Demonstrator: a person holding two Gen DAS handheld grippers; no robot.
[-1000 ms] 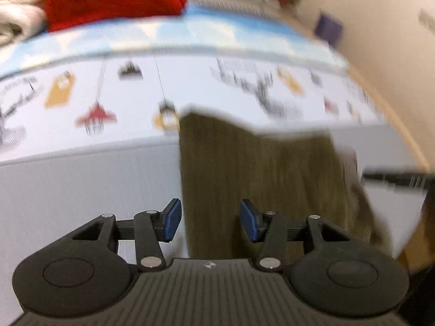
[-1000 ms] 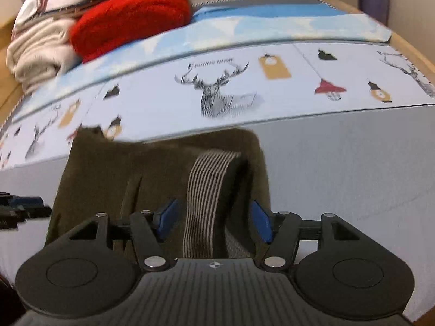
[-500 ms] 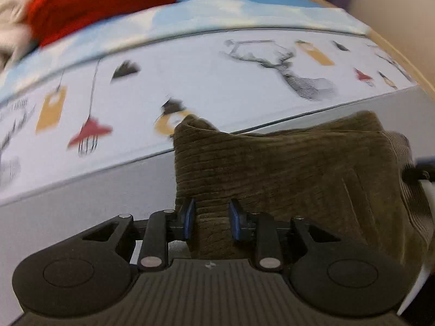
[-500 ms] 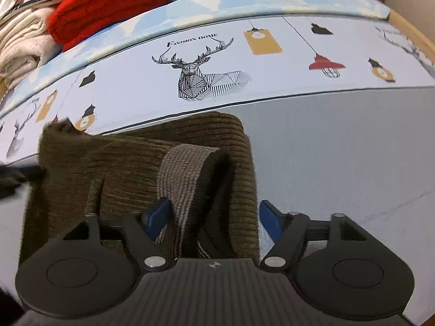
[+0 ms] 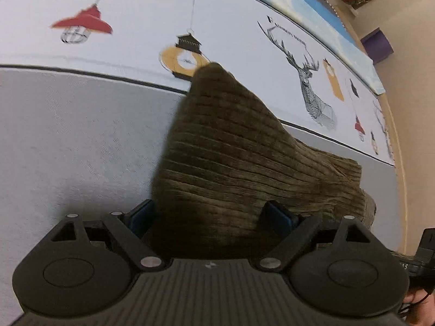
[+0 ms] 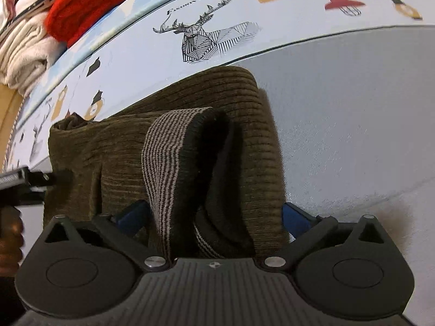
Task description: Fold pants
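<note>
The olive-brown corduroy pants (image 5: 233, 163) lie folded into a thick bundle on the grey sheet (image 5: 68, 135). In the left wrist view my left gripper (image 5: 209, 217) stands wide open, its blue pads on either side of the bundle's near edge. In the right wrist view the pants (image 6: 114, 157) show a striped waistband (image 6: 168, 163) curling up on top. My right gripper (image 6: 214, 217) is wide open astride that end of the bundle. The left gripper's tip (image 6: 24, 182) shows at the left edge there.
The bed cover beyond has a deer and lantern print (image 6: 206, 38). A red knit (image 6: 89, 5) and cream folded clothes (image 6: 21, 51) are piled at the far left. A purple object (image 5: 376, 44) stands by the wall on the right.
My left gripper, nearly shut on the pants' edge half a second ago, has opened wide. Both grippers have moved closer and lower over the bundle. The right gripper stayed open.
</note>
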